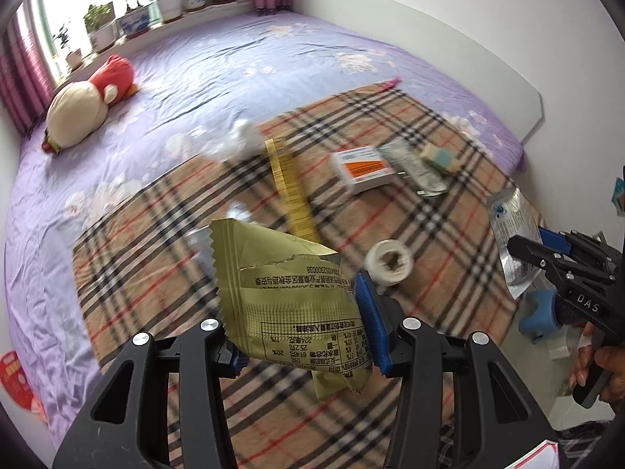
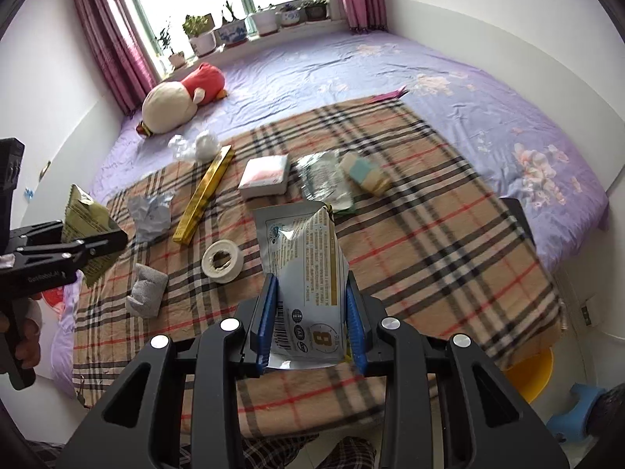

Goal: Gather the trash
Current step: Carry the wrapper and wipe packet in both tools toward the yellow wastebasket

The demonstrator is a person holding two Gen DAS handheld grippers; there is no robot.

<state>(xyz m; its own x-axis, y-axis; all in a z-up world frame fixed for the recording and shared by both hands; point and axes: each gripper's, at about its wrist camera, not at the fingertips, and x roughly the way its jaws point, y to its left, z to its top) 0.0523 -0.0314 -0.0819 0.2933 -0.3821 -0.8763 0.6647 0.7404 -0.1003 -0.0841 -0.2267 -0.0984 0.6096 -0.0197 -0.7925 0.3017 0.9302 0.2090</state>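
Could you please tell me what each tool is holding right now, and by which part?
Left tool grips the olive-green wrapper across its lower printed half; right tool grips the silver-white pouch across its lower end.

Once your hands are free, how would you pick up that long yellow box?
Probably by its middle, coming from above, fingers across the narrow width. The long yellow box lies flat on the plaid blanket, slim enough to pinch, and gripped mid-length it shouldn't tip.
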